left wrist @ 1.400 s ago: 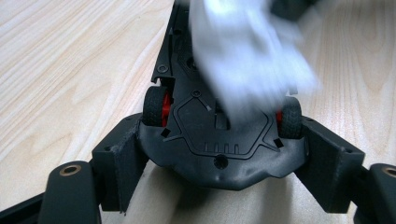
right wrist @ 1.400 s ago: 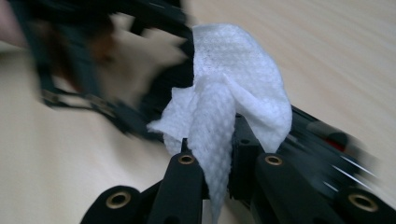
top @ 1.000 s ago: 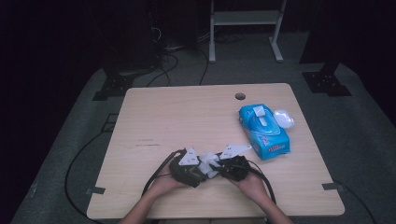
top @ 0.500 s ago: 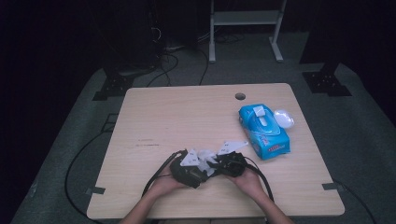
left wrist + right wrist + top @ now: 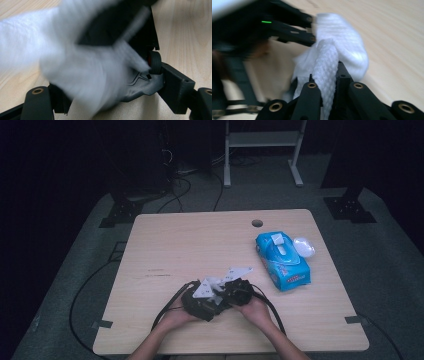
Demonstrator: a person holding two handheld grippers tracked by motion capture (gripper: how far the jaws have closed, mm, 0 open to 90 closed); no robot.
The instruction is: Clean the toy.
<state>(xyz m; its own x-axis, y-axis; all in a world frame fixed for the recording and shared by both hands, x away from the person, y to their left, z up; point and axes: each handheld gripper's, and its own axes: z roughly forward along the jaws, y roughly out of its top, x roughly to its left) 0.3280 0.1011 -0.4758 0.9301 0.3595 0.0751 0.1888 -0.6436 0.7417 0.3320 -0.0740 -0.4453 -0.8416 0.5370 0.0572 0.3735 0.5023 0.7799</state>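
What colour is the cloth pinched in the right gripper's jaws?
White, with a woven waffle texture: the white cloth wipe shows best in the right gripper view.

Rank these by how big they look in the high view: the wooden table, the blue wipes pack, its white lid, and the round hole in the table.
1. wooden table
2. blue wipes pack
3. white lid
4. round hole

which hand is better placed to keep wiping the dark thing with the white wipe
Right. The right gripper is shut on the wipe, which lies against the dark thing between the left gripper's jaws. The left looks set to steady it.
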